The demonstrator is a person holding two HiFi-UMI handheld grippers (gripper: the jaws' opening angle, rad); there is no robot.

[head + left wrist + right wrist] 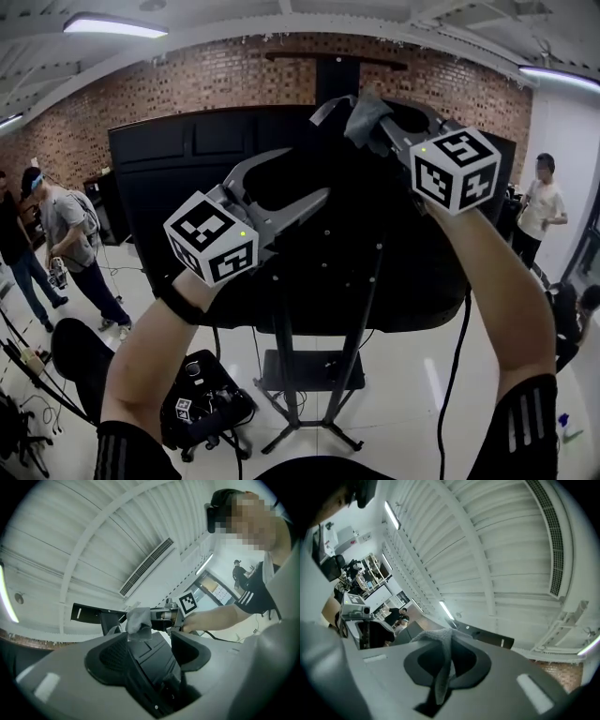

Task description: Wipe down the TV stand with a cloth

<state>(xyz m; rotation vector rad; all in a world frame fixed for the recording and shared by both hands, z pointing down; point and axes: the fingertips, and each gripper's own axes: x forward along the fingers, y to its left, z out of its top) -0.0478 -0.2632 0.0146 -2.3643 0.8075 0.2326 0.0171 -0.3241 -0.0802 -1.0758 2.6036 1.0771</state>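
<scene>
In the head view the back of a large black TV (178, 155) on its black stand (283, 366) fills the middle. My right gripper (364, 111) is raised at the TV's top edge, shut on a grey cloth (367, 120). The right gripper view shows that cloth (443, 660) pinched between the jaws and hanging down. My left gripper (309, 174) is held up lower and to the left, in front of the TV back, open and empty. In the left gripper view its jaws (150, 644) stand apart and frame the cloth (138, 623) in the right gripper.
A low shelf (309, 370) sits on the stand between its splayed legs. A black equipment case (202, 403) and a black chair (80, 356) stand on the white floor at lower left. People stand at far left (70, 225) and far right (541, 208). A brick wall runs behind.
</scene>
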